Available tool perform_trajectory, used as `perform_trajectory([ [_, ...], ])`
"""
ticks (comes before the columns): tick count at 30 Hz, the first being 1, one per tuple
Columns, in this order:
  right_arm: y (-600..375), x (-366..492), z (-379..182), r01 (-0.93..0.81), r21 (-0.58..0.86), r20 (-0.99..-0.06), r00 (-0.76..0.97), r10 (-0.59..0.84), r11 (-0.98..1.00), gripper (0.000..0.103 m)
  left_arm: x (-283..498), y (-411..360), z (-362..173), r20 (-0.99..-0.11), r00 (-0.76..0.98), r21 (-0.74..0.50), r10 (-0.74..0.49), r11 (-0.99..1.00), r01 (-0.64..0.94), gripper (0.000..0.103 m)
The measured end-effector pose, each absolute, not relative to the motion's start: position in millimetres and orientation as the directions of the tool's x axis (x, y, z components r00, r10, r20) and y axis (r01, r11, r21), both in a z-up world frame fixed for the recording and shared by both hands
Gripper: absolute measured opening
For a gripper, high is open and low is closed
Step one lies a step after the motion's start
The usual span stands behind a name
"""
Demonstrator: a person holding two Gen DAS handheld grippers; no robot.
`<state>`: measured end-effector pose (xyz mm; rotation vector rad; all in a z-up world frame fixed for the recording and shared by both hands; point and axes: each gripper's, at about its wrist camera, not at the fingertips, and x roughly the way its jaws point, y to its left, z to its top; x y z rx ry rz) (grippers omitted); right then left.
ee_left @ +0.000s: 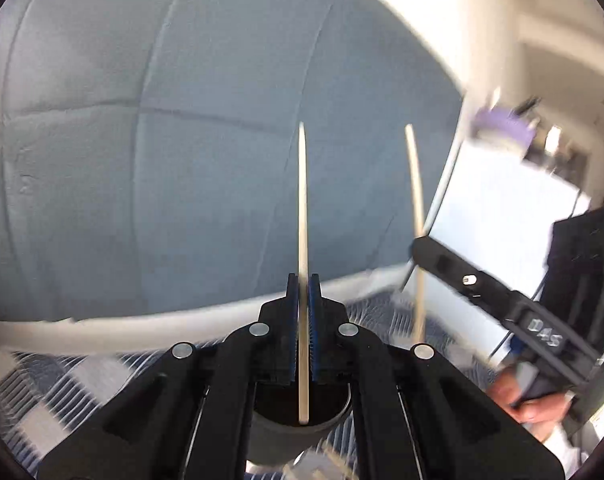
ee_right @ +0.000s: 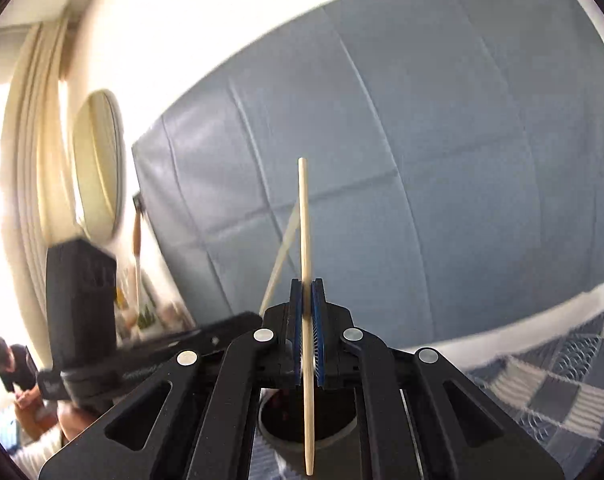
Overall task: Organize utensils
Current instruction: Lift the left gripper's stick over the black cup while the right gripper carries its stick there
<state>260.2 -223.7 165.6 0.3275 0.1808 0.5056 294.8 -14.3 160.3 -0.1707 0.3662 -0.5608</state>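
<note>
Chopsticks upright in both grips: the left tool [ee_left: 303, 280] is clamped tight on one chopstick [ee_left: 303, 208] above a dark cup [ee_left: 302, 416], while the right tool [ee_right: 306, 285] pinches a second chopstick [ee_right: 305, 248], before a blue padded headboard [ee_right: 422, 140].

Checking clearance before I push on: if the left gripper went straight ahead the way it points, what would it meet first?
Probably the blue-grey padded panel; nothing else shows ahead of the left gripper and its chopstick, though depth is unclear.
</note>
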Motion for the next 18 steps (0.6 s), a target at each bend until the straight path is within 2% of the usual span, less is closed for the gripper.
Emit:
perform_trajectory([
  [4, -228, 265, 154, -0.483, 0.366, 0.085, 0.869, 0.488, 0.796, 0.005, 282, -9, 143, -0.101, 0.821, -0.236, -0.562, 0.815, 0.529, 0.005],
  [5, -227, 268, 151, -0.478, 0.367, 0.099, 0.873, 0.477, 0.798, 0.005, 281, -8, 138, -0.081, 0.83, -0.236, -0.552, 0.819, 0.522, 0.005],
  [7, -224, 277, 142, -0.478, 0.376, 0.11, 0.874, 0.474, 0.794, 0.005, 292, -11, 126, -0.107, 0.837, -0.242, -0.537, 0.83, 0.502, 0.005],
  [9, -223, 287, 129, -0.479, 0.411, 0.099, 0.869, 0.484, 0.776, 0.005, 299, -9, 115, -0.128, 0.819, -0.3, -0.559, 0.809, 0.506, 0.005],
  [13, -220, 294, 107, -0.497, 0.429, 0.087, 0.854, 0.513, 0.755, 0.005, 292, 8, 103, -0.085, 0.819, -0.339, -0.567, 0.79, 0.512, 0.005],
  [16, -211, 297, 104, -0.498, 0.403, 0.042, 0.848, 0.528, 0.768, 0.008, 297, 20, 104, -0.117, 0.828, -0.33, -0.548, 0.808, 0.488, 0.018],
  [18, -211, 295, 106, -0.494, 0.415, 0.045, 0.85, 0.525, 0.764, 0.009, 297, 32, 107, -0.112, 0.846, -0.337, -0.522, 0.821, 0.461, 0.037],
])
